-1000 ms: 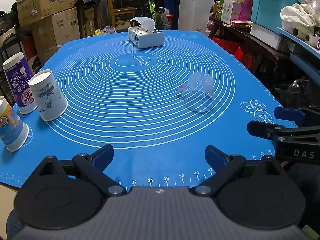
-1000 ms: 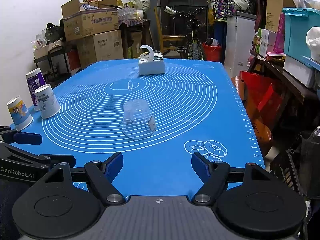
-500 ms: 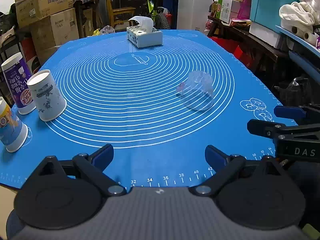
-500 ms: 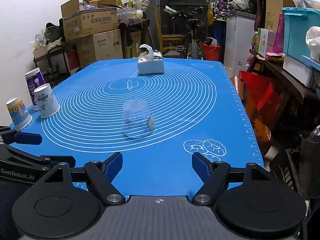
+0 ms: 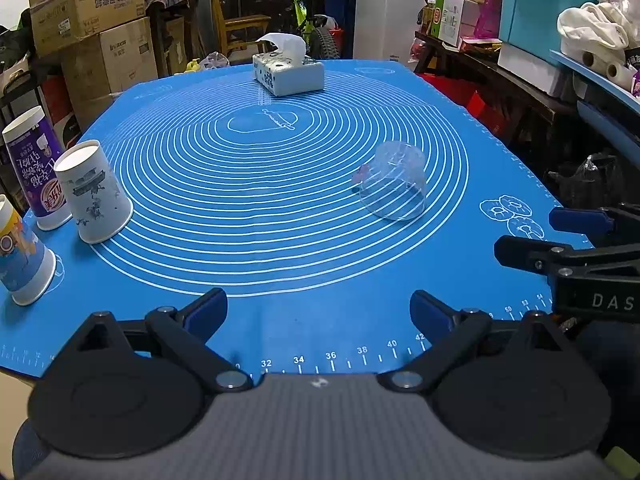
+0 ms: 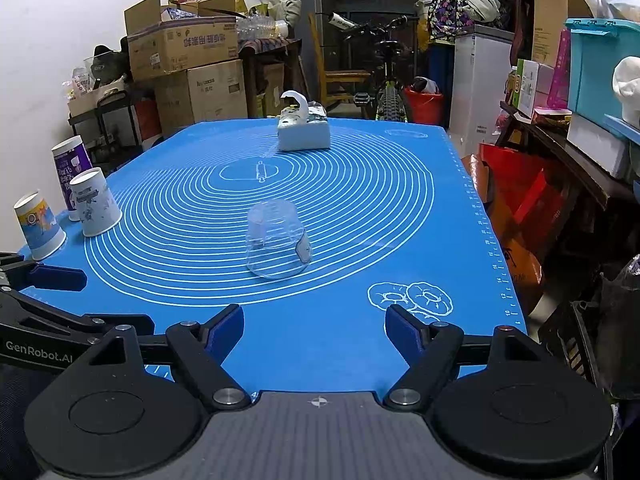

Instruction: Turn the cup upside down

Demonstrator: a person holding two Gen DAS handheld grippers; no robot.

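A clear plastic cup [image 5: 394, 182] stands mouth down on the blue mat [image 5: 280, 240], right of centre; it also shows in the right wrist view [image 6: 277, 244], with a small label on its side. My left gripper [image 5: 318, 312] is open and empty near the mat's front edge. My right gripper [image 6: 314, 324] is open and empty, in front of the cup and apart from it. Its fingers [image 5: 576, 220] show at the right edge of the left wrist view.
Three paper cups stand mouth down at the mat's left edge: a white one [image 5: 94, 198], a purple one [image 5: 34, 168] and a blue-and-white one [image 5: 20, 264]. A tissue box [image 5: 288, 72] sits at the far end. Cluttered shelves and boxes surround the table.
Both views have shifted only slightly; the cup and the grippers keep their places and the jaws stay open.
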